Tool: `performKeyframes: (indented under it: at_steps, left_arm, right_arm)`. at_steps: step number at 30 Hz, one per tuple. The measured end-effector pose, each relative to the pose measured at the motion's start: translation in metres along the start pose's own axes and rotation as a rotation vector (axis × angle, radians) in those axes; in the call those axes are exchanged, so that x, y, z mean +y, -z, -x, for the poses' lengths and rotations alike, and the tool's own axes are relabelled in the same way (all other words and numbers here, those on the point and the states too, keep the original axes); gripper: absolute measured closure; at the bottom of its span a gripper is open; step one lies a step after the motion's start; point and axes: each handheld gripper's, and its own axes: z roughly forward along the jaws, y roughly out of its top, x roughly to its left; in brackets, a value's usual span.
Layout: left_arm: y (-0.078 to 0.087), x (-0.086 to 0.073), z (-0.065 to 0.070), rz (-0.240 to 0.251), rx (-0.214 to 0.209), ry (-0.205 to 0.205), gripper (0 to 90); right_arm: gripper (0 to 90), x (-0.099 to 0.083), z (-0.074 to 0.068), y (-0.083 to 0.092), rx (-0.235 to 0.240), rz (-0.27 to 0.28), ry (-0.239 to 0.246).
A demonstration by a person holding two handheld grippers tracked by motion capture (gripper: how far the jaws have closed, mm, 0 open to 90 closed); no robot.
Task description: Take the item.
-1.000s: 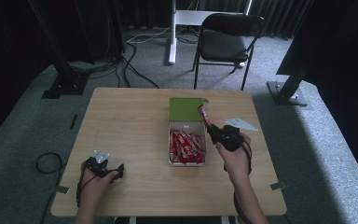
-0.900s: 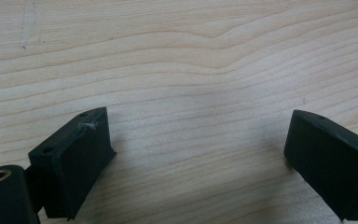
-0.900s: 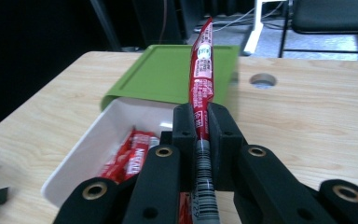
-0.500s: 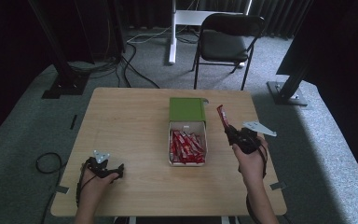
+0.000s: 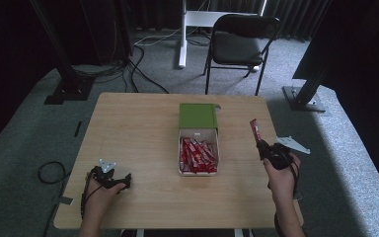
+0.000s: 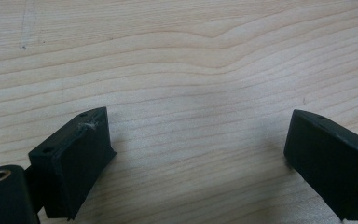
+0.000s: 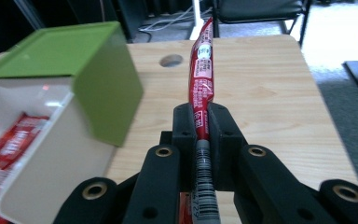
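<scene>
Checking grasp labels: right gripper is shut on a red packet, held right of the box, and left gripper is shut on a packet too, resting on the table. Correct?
Not quite. The left gripper is open and empty: the left gripper view shows bare table between its jaws. The rest holds: the right gripper is shut on the red packet, right of the box.

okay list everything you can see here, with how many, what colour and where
table: one, light wood, centre of the high view
box: one, white with a green lid swung open behind it, mid-table
packets in box: several, red, exact count unclear
held packet: one, red stick, pinched upright, right of the box
chair: one, dark, on the floor behind the table
cables: several, dark, on the grey carpet
left gripper: black, jaws open, over bare wood near the table's front left
right gripper: black, shut on the held packet
</scene>
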Motion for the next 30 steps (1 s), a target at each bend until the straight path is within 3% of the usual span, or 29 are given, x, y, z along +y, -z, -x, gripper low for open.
performKeyframes:
  at_steps: [12, 30]
  left_arm:
    - [0.0, 0.0, 0.0, 0.0, 0.0, 0.0, 8.2]
    - [0.0, 0.0, 0.0, 0.001, 0.0, 0.001, 8.2]
  right_arm:
    - [82.6, -0.022, 0.03, -0.002, -0.082, -0.017, -0.019]
    - [82.6, -0.047, 0.058, -0.01, -0.154, -0.065, -0.07]
